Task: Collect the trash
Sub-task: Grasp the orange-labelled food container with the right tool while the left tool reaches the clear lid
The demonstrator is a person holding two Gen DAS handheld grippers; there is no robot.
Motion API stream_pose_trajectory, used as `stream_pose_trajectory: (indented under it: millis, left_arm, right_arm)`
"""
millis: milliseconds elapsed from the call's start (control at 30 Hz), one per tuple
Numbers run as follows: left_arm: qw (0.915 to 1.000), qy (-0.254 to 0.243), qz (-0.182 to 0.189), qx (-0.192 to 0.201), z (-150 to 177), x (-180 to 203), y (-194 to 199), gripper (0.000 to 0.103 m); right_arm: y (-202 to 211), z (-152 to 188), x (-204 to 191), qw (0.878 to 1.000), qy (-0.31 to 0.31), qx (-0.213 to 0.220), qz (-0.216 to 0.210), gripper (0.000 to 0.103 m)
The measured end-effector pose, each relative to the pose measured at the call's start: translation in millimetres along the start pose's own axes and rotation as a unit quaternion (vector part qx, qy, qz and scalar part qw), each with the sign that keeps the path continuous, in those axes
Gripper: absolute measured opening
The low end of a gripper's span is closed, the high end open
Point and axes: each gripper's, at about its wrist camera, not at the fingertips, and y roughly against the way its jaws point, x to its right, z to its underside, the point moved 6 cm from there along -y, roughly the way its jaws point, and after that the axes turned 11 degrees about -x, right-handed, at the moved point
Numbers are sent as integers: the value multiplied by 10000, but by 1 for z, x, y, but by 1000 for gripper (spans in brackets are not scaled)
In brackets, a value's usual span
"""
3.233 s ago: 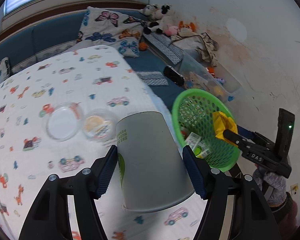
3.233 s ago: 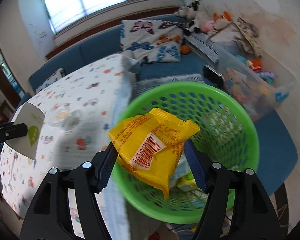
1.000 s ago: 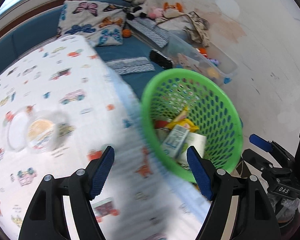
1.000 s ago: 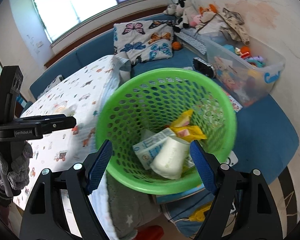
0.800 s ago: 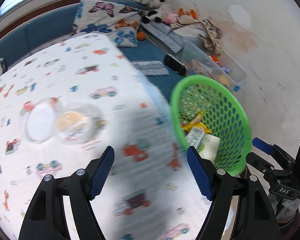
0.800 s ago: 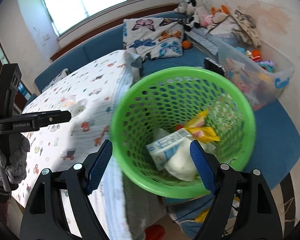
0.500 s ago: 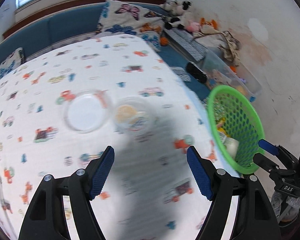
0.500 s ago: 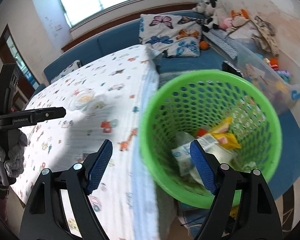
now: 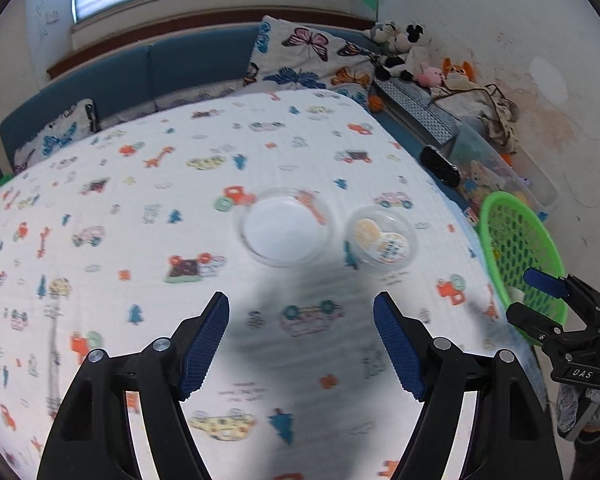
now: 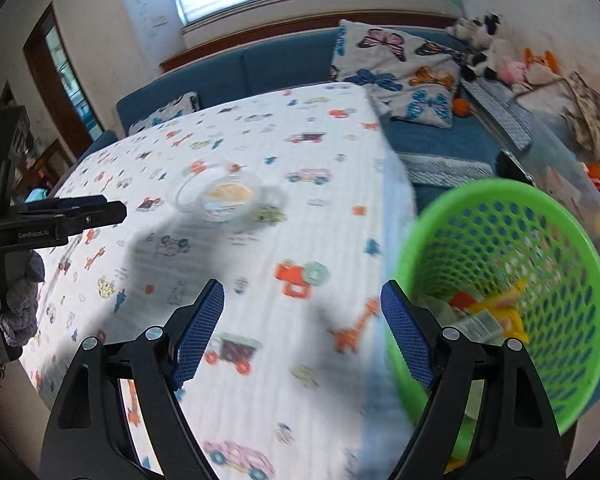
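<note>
Lying beyond spread left fingers (image 9: 204, 344): clear lid (image 9: 286, 226), cup (image 9: 382, 238).

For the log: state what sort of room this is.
Probably a home living room or playroom: a blue sofa with butterfly pillows under a window, stuffed toys in the corner, and a table under a child's cartoon-print cloth.

lid (image 9: 286, 227) left of cup (image 9: 382, 237) on table (image 9: 140, 216), basket (image 9: 518, 256) right
</note>
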Motion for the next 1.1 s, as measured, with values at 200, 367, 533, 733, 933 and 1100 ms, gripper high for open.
stream_pose_trajectory:
  millis: [200,367,533,733,933,1100]
  left_arm:
    - [9996,47,-220,165,-5,-21,5,72]
    - [9990,97,-358,236,-8,-38,2,74]
    - [9992,80,-360,143,-9,-49,-5,75]
    - [9991,31,-415,96,-13,-57,-15,75]
    - [9993,-29,-378,49,-20,-53,-28,75]
    - [9991,-112,-397,33,-34,-49,-43,72]
  right_arm:
    - [-27,-23,-27,9993,373,-91,-3,81]
    - [-46,-40,-40,9985,525,-159,-82,81]
    - [-68,-54,-56,9964,808,-247,-57,81]
    - [-92,-64,-61,9942,997,-366,175,81]
    - [-104,-73,-58,9953,880,-377,153,78]
    - [-102,-74,-55,9960,824,-333,98,69]
